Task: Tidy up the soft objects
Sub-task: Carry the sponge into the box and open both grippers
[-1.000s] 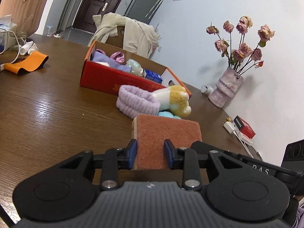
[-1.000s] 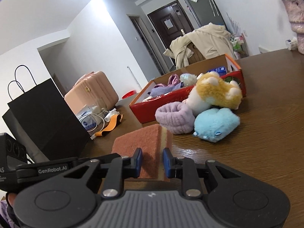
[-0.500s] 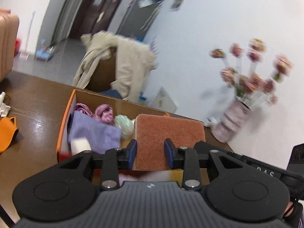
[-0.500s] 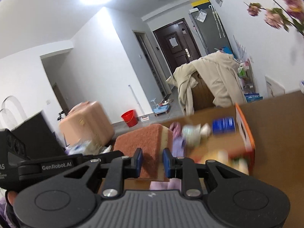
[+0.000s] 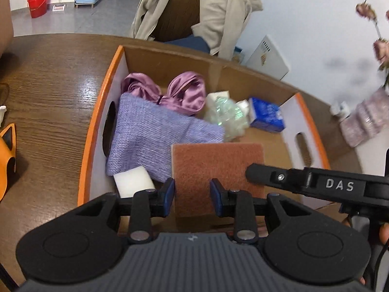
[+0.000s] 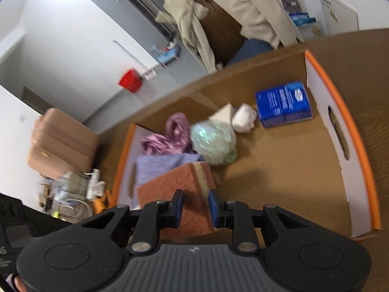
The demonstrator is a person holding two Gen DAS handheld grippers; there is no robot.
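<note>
Sponge [image 5: 216, 168], rust-coloured on top with a pale foam layer beneath, hangs over the open cardboard box [image 5: 313, 131], carried by both tongs at once: the left gripper [image 5: 192, 194] pinches its near edge, and the right gripper [image 6: 195, 206] pinches another edge, both sets of jaws narrow and pressed into the foam. To finish this step well, I would judge it best to lower the sponge onto the bare cardboard floor at the near right of the box, clear of the lilac cloth [image 5: 150, 141], keep it level so neither grip twists the foam, and let go with both hands together once it rests, since a one-sided release could flip it against the wall. Counting what already lies in the box: one lilac knitted cloth, one purple satin piece [image 5: 184, 92] bunched behind it, one white foam block [image 5: 132, 182] at the near left corner, one pale green crinkly bundle [image 6: 214, 143], one white crumpled wad [image 6: 244, 119], one blue packet [image 6: 283, 103], and one pale wedge [image 6: 222, 113] whose material I cannot tell. One sponge is in the air, and two grippers hold it.
</note>
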